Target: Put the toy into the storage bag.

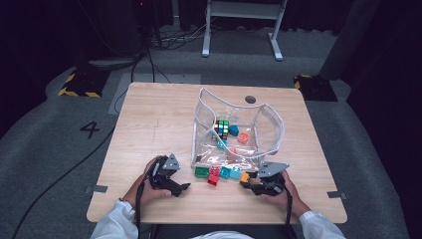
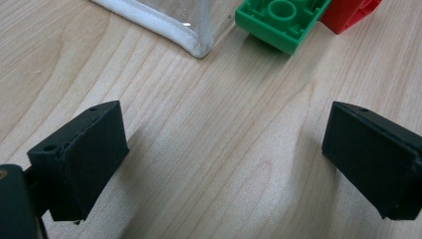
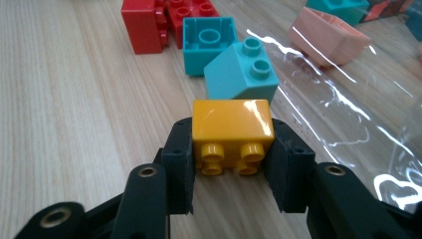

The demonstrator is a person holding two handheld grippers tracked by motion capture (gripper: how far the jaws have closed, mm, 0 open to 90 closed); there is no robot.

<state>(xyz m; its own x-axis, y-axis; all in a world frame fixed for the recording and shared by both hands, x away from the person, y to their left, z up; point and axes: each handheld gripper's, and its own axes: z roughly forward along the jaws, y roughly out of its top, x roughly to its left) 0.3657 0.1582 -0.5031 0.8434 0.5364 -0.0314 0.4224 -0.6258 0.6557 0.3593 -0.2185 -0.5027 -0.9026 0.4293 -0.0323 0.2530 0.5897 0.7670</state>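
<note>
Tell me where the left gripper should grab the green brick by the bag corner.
Grip the green brick across its two long flat side walls, coming from above. It lies hollow side up beside the clear bag, with the red brick against one end, so the ends are crowded. The left gripper is open and empty.

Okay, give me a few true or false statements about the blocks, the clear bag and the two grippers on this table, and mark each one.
1. The right gripper has its pads against the orange block. True.
2. The left gripper holds the green block. False: its jaws stand wide apart over bare table, the block lying beyond them.
3. A colour puzzle cube lies inside the clear bag. True.
4. The red block is inside the bag. False: it lies on the wood outside it.
</note>
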